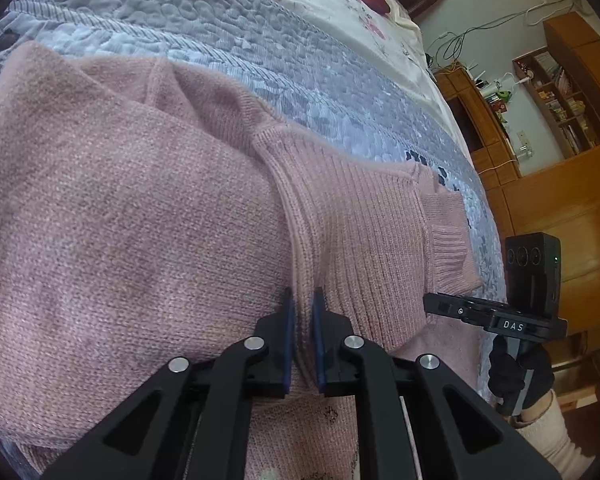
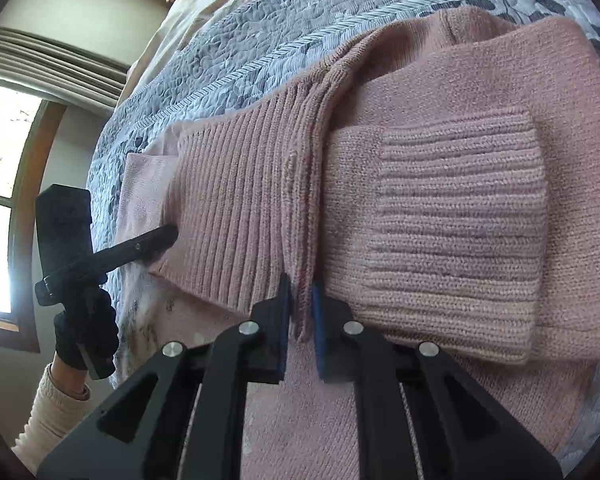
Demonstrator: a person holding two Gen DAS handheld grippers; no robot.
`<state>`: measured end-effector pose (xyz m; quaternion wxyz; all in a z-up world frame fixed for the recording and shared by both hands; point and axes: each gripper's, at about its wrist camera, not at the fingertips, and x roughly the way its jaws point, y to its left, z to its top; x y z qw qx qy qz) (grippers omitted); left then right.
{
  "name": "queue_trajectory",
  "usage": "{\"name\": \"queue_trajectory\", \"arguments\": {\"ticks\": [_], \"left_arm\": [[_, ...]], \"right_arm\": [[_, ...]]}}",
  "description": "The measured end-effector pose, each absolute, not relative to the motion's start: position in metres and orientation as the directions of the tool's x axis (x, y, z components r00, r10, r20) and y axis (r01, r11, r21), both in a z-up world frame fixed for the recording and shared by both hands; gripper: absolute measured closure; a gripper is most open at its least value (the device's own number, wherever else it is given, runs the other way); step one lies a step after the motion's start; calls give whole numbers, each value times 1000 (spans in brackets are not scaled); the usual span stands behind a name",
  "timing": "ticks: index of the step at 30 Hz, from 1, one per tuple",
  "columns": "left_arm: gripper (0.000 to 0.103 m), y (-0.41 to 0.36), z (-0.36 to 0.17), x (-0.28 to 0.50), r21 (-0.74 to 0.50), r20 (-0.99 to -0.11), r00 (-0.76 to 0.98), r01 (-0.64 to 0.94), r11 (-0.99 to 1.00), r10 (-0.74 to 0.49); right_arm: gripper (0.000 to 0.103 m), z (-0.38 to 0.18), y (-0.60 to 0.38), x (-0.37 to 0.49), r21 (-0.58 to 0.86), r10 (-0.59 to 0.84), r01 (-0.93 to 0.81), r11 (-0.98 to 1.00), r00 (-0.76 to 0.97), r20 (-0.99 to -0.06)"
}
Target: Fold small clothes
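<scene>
A pink knitted sweater (image 1: 132, 216) lies partly folded on a grey-blue quilted bedspread (image 1: 228, 28). Its body is a fine, even knit; a broad band of vertical ribbing (image 1: 364, 224) runs through it, raised into a narrow ridge. In the left wrist view the plain knit fills the frame from 7 to 11 o'clock and the ribbed part extends toward 3 o'clock, ending in a ribbed cuff (image 1: 448, 248). In the right wrist view a sleeve with a wide ribbed cuff (image 2: 456, 232) lies folded across the sweater body at 3 o'clock, and the ribbed band (image 2: 236, 208) spreads toward 9 o'clock.

The left gripper (image 1: 303, 336) is lowered onto the sweater, its blue-padded fingers (image 1: 287, 344) drawn close together with the ridge of ribbed fabric pinched between them. The right gripper (image 2: 301, 320) is in like pose, its blue pads (image 2: 318, 320) nearly meeting on a bunch of ribbed folds.

Each camera also shows the other tool. At 4 o'clock in the left wrist view, a black-gloved hand (image 1: 516, 376) with a cream sleeve (image 1: 556, 440) holds the right tool's handle. At 8 o'clock in the right wrist view, a black-gloved hand (image 2: 86, 336) holds the left tool, its tip resting at the sweater's edge. Wooden shelving (image 1: 560, 96) and a window (image 2: 0, 200) lie beyond the bed.
</scene>
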<state>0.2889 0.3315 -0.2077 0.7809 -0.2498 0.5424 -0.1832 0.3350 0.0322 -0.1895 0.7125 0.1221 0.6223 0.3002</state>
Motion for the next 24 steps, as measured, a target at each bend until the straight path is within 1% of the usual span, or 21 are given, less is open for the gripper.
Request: {"name": "queue_trajectory", "arguments": {"ticks": [2, 3, 4, 6, 8, 9, 11, 13, 15, 17, 19, 20, 21, 24], "left_arm": [[91, 328, -200, 284, -550, -779, 360, 2, 835, -514], [89, 326, -193, 277, -531, -789, 368, -6, 847, -492], [86, 325, -183, 267, -511, -796, 382, -10, 860, -468], [69, 322, -162, 236, -449, -812, 416, 0, 893, -408], [66, 322, -142, 195, -385, -819, 456, 14, 923, -348], [63, 323, -135, 171, -361, -823, 467, 9, 932, -324], [60, 326, -127, 127, -325, -839, 468, -23, 946, -277], [60, 330, -123, 81, -280, -857, 465, -55, 958, -224], [58, 334, -122, 42, -260, -870, 452, -84, 962, -195], [56, 339, -123, 10, -256, -881, 437, -113, 960, -183], [53, 344, -125, -17, -226, -895, 422, -142, 964, -147], [49, 348, -127, -27, -207, -903, 410, -155, 966, -128], [49, 353, -129, -37, -201, -908, 401, -171, 964, -118], [48, 366, -136, -64, -233, -915, 380, -221, 947, -137]], "right_arm": [[93, -185, 32, 331, 537, 574, -283, 795, 63, -816], [87, -179, 31, 327, 534, 575, -284, 796, 81, -814], [85, -170, 26, 320, 528, 574, -286, 800, 104, -812], [84, -149, 13, 300, 529, 584, -291, 797, 147, -798], [84, -129, -6, 268, 532, 591, -288, 796, 182, -786], [84, -121, -17, 248, 521, 581, -286, 805, 200, -789], [82, -110, -41, 207, 508, 566, -270, 818, 215, -796], [81, -103, -62, 164, 492, 544, -251, 834, 223, -809], [71, -98, -79, 125, 465, 511, -229, 856, 231, -828], [66, -97, -95, 92, 461, 500, -202, 864, 233, -834], [65, -98, -108, 63, 474, 506, -183, 862, 230, -831], [62, -100, -112, 51, 470, 500, -175, 865, 228, -835], [58, -103, -116, 40, 460, 489, -168, 872, 222, -844], [58, -115, -121, 14, 424, 452, -169, 890, 206, -868]]}}
